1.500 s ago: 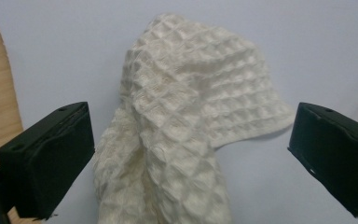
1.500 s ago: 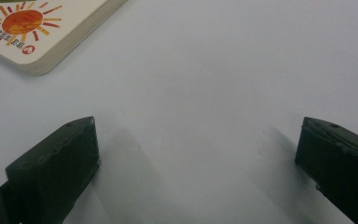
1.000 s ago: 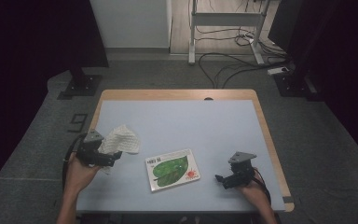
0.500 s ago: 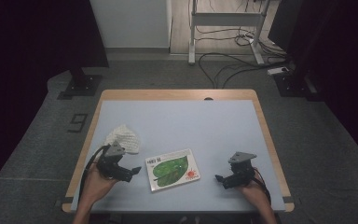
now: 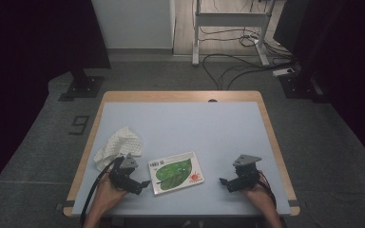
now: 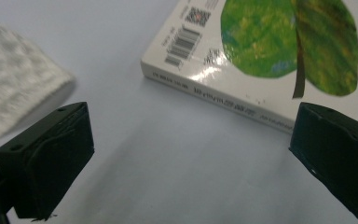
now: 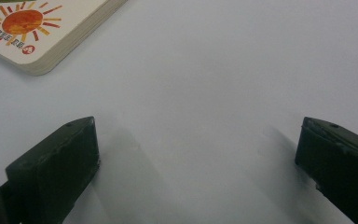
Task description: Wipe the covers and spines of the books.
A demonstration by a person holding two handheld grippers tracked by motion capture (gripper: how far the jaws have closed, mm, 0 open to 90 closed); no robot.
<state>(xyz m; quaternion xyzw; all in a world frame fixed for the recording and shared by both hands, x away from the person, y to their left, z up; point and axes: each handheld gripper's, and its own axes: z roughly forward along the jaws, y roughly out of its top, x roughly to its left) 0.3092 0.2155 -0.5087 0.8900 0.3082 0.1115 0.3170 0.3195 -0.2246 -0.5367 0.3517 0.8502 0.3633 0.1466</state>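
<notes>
The left gripper moves from beside the white cloth at the left of the frame, down and right, to the book's left edge. Its jaws stand wide apart.

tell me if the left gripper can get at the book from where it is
Probably yes. The left gripper sits open just off the near left corner of the book, with bare table between them. The white cloth lies off to the side, out of the way.

A lab: dark curtains, floor cables, lone work table.
</notes>
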